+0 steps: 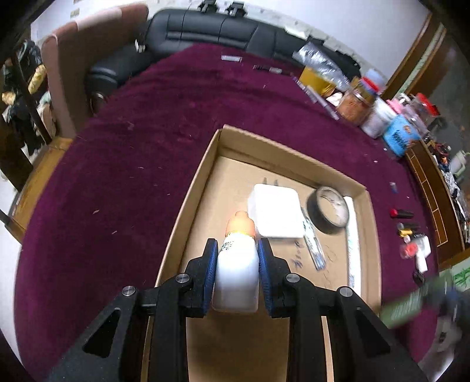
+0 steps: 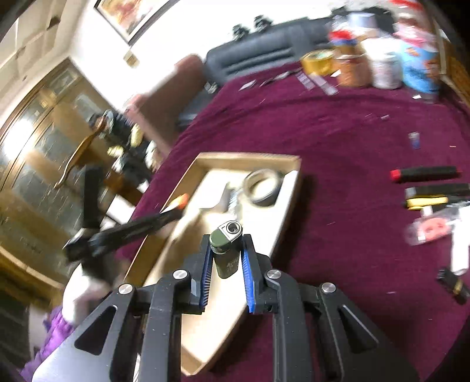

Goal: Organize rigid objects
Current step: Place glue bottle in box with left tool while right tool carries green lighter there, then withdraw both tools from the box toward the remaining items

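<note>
Over maroon cloth [image 1: 117, 176] I hover both loads above the shallow cardboard tray [image 1: 188, 205] for dropping: left gripper [image 1: 237, 255] pinching a white orange-capped bottle [image 1: 236, 273], right gripper [image 2: 226, 249] pinching a green lighter [image 2: 224, 252].

This is a home living room: a black leather sofa [image 1: 211, 32] and a brown armchair [image 1: 73, 67] stand behind a counter under a maroon cloth [image 1: 147, 147], with a framed picture [image 2: 129, 14] and a glass-fronted cabinet [image 2: 38, 141] on the walls.
</note>
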Motion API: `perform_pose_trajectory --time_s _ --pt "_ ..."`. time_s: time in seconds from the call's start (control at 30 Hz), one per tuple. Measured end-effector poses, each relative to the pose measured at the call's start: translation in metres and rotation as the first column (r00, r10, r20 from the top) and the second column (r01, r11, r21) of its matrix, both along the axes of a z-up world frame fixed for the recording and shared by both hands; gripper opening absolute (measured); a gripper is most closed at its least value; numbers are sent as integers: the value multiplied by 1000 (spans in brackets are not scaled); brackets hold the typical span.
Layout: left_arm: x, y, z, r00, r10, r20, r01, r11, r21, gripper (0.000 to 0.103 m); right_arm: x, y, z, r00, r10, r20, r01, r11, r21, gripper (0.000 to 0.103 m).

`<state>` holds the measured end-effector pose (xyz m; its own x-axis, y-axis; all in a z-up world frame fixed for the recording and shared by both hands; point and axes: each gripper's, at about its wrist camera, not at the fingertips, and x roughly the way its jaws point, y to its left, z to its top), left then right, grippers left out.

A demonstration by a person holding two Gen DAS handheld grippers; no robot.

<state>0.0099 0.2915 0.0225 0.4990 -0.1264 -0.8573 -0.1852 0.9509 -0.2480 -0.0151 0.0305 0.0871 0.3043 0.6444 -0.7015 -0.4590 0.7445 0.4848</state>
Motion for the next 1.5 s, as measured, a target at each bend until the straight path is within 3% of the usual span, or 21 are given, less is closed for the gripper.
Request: perform_pose_trajectory --time_s 0.1,0.27,0.33,0.43,0.5,0.67,0.77,0.87,0.9,0.93,0.97,1.0,1.03,1.07,1.1,1.13,1.2,1.27,1.33,1.4,1.5 --pt "17 -1 -8 1000 16 -16 -15 1000 11 23 4 27 -12 995 74 -69 -75 997 -12 17" --pt "25 8 0 999 32 15 -31 997 -72 26 27 72 -44 980 120 -161 -132 989 -70 17" --pt "9 15 16 996 37 75 -28 994 -109 31 35 85 -51 977 125 -172 -141 987 -83 17" --pt "-27 24 42 983 58 174 -41 994 -97 44 44 105 -55 975 133 -177 -154 981 -115 17" --pt "-56 33 56 970 70 234 -43 992 -119 46 50 117 -60 975 137 -177 -163 977 -138 17" --pt "-113 49 71 938 124 323 -86 988 -127 59 65 136 -61 989 85 -118 -106 976 -189 17" --pt "-133 54 71 932 146 332 -86 978 -190 63 66 125 -49 994 60 -96 -75 984 -159 17" --pt "-141 47 74 922 154 354 -89 977 -194 64 51 86 -9 998 -10 57 18 990 -138 18" --pt "-144 40 76 918 151 367 -83 978 -194 64 40 67 9 988 -44 149 66 987 -147 19" --pt "-148 34 78 915 145 378 -73 978 -197 64 24 46 27 958 -87 272 136 977 -165 27" --pt "-152 25 79 911 134 389 -55 976 -209 64 9 27 41 918 -122 378 202 963 -179 54" --pt "-154 18 79 910 126 396 -39 974 -221 66 -7 7 52 861 -160 483 280 942 -187 74" --pt "-156 9 79 910 116 399 -17 970 -242 70 -18 -9 57 805 -193 561 347 920 -181 103" --pt "-157 -1 76 911 107 398 3 964 -265 72 -31 -34 59 735 -231 638 417 896 -156 103" --pt "-158 -12 71 915 98 392 21 957 -288 72 -40 -59 57 689 -253 679 465 873 -146 103" --pt "-157 -26 66 921 83 381 41 951 -305 72 -39 -74 53 689 -266 674 494 853 -169 103" --pt "-153 -51 56 936 44 350 76 944 -322 72 -24 -119 33 765 -324 557 531 806 -261 103" --pt "-150 -79 48 949 -12 316 117 942 -315 72 -11 -164 11 806 -420 416 553 786 -278 103" --pt "-152 -106 46 952 -65 300 156 944 -291 72 -5 -207 -9 806 -502 314 583 765 -274 101" --pt "-156 -128 51 948 -103 302 183 951 -250 72 -5 -235 -24 792 -549 268 609 742 -280 98" --pt "-161 -148 55 945 -134 297 199 959 -202 72 0 -257 -37 806 -553 210 591 767 -249 89"
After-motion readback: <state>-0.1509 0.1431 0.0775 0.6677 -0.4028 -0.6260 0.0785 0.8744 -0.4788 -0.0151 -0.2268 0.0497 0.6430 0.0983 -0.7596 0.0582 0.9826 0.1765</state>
